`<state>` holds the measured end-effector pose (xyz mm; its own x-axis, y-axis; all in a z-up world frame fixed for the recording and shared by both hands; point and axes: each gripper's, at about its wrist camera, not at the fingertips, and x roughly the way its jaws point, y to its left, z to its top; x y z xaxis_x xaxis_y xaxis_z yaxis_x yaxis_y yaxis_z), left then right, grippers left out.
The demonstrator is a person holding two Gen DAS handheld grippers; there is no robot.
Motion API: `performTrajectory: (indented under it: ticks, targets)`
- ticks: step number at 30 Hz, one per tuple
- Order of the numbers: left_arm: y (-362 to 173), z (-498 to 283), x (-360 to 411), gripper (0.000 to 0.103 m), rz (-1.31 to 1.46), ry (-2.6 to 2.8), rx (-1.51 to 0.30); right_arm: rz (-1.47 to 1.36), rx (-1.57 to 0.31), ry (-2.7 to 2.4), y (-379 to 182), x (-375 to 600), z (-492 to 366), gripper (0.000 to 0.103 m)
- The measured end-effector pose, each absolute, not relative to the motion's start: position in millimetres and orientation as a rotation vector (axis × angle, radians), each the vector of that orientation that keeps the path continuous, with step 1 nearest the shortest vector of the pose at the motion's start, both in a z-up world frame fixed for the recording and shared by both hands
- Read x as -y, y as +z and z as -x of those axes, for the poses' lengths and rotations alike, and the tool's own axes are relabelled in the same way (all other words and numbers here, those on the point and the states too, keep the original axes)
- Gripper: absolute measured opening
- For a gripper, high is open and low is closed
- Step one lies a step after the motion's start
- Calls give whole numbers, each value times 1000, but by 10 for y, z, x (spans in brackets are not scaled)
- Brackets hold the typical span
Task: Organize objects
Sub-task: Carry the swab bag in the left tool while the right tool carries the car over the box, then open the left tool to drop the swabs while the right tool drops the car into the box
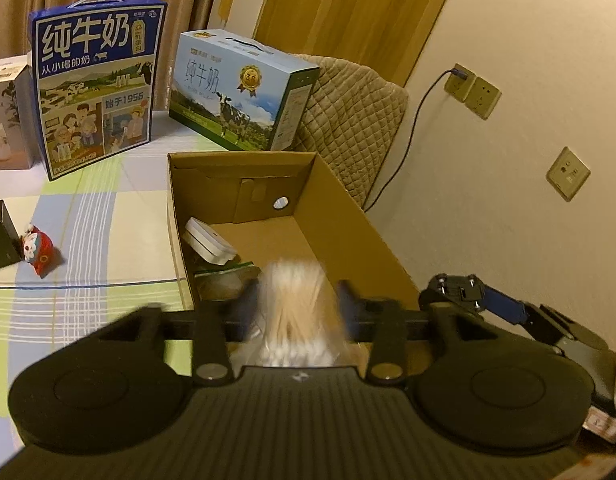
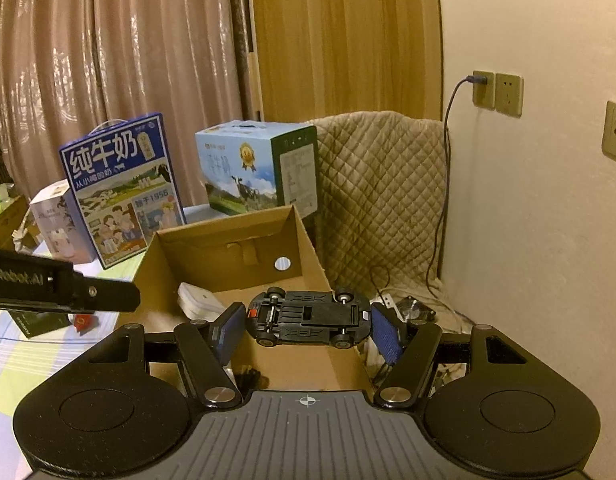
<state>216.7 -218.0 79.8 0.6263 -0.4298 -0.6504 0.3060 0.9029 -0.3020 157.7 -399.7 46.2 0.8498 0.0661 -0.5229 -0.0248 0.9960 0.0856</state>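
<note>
Left wrist view: blurred bag of cotton swabs [image 1: 296, 312] between parted left gripper [image 1: 298, 300] fingers, above cardboard box [image 1: 347, 216]; contact unclear. Right gripper [image 2: 306, 322] clamping upside-down toy car [image 2: 308, 318], angled down over box's near end.

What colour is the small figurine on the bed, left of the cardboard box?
Red, with a white face; the figurine shows best in the left wrist view.
</note>
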Motion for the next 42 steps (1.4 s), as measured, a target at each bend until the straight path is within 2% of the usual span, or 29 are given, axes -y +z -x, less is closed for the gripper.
performTrajectory:
  ticks: [14,19,24,33,42]
  targets:
    - [676,-2091,1820,53,226,-359,-802,-90,-559,70,463,3926,-1581,64]
    - [671,-2029,1765,57,226,-351,-801,-122,-551,138,479,3876,-1604,64]
    - [649,-1992,1681,58,234,-339,-802,-204,-526,144,495,3934,-1609,73]
    - [615,-1887,1513,59,236,-319,-811,-198,-538,120,562,3921,-1489,73]
    - [667,-1627,1229,67,204,-283,-794,-180,-550,140,656,3698,-1210,73]
